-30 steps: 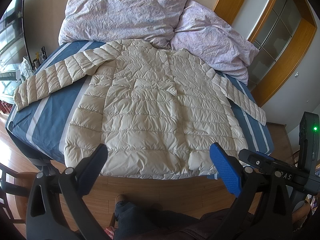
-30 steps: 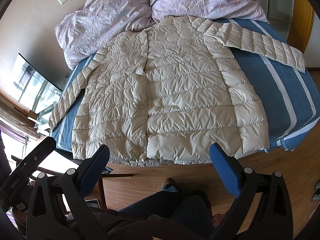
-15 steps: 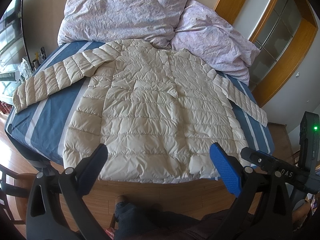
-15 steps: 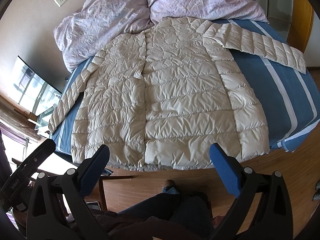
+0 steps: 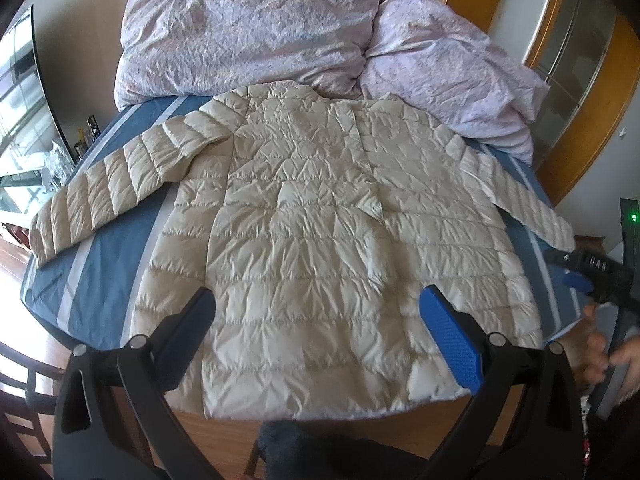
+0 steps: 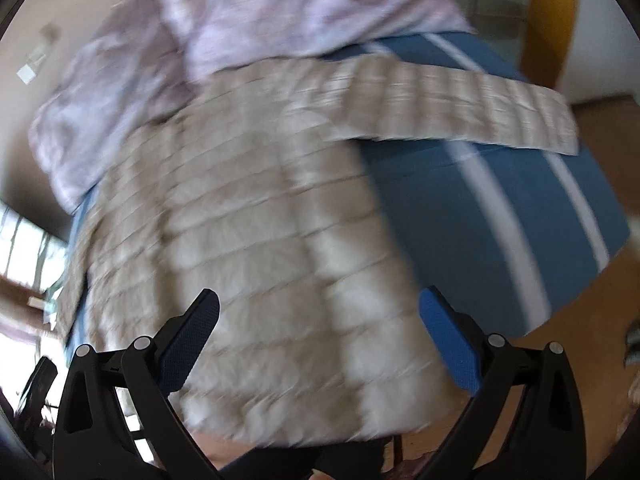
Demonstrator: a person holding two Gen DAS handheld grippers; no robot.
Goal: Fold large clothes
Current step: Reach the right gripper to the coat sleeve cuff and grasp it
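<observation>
A cream quilted puffer jacket (image 5: 320,240) lies flat on the blue striped bed (image 5: 108,256), both sleeves spread out to the sides. My left gripper (image 5: 316,320) is open and empty, above the jacket's hem. My right gripper (image 6: 320,324) is open and empty, over the jacket's (image 6: 256,248) lower right part; its view is motion-blurred. The jacket's right sleeve (image 6: 460,108) stretches across the blue sheet (image 6: 500,220). The right gripper also shows at the right edge of the left wrist view (image 5: 592,276).
Two lilac pillows (image 5: 248,28) lie at the head of the bed. A wooden door frame (image 5: 592,112) stands at the right. Wood floor (image 6: 560,320) runs along the bed's foot. A window and a cluttered shelf (image 5: 52,160) are at the left.
Both grippers have moved forward, closer to the jacket. The right gripper has swung right toward the jacket's right side and is moving fast, blurring its view.
</observation>
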